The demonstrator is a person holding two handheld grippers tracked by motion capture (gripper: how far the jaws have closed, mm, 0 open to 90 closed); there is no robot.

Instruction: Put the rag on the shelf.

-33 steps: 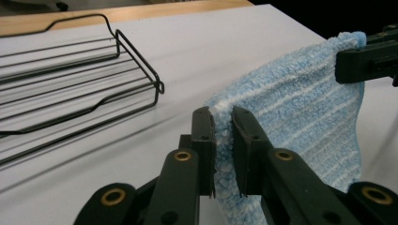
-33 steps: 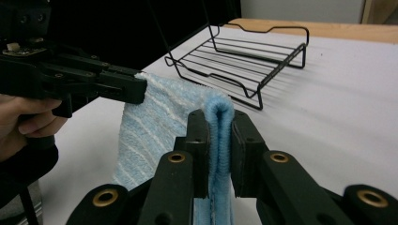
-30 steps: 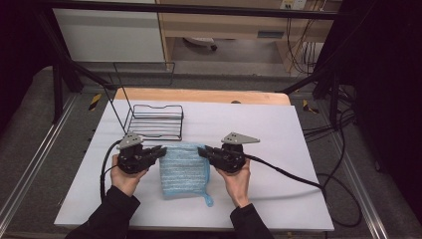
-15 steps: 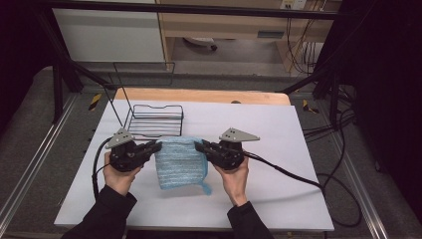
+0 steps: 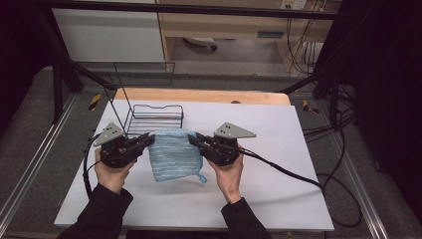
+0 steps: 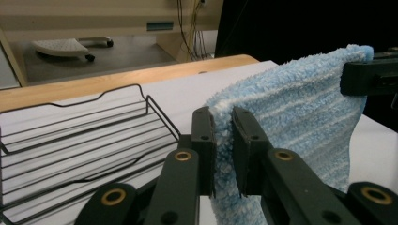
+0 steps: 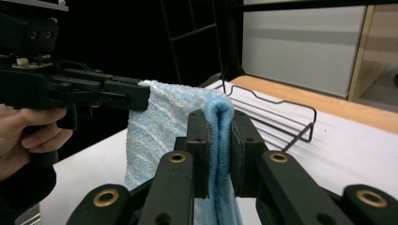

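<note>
While the left gripper [image 5: 144, 141] is clamping one top corner of a blue cloth [image 5: 175, 155] and the right gripper [image 5: 197, 140] the other, the person is holding it stretched above the table [image 5: 278, 149], likely needing to carry it to the wire rack [image 5: 154, 118].

On the table [image 5: 278, 149] the cloth [image 5: 174, 152] hangs mid-table between two grippers: the left gripper [image 5: 148, 140] at its 9 o'clock, the right gripper [image 5: 193, 139] at its 3 o'clock. The wire rack [image 5: 154, 118] stands behind the cloth, toward 11 o'clock.
</note>
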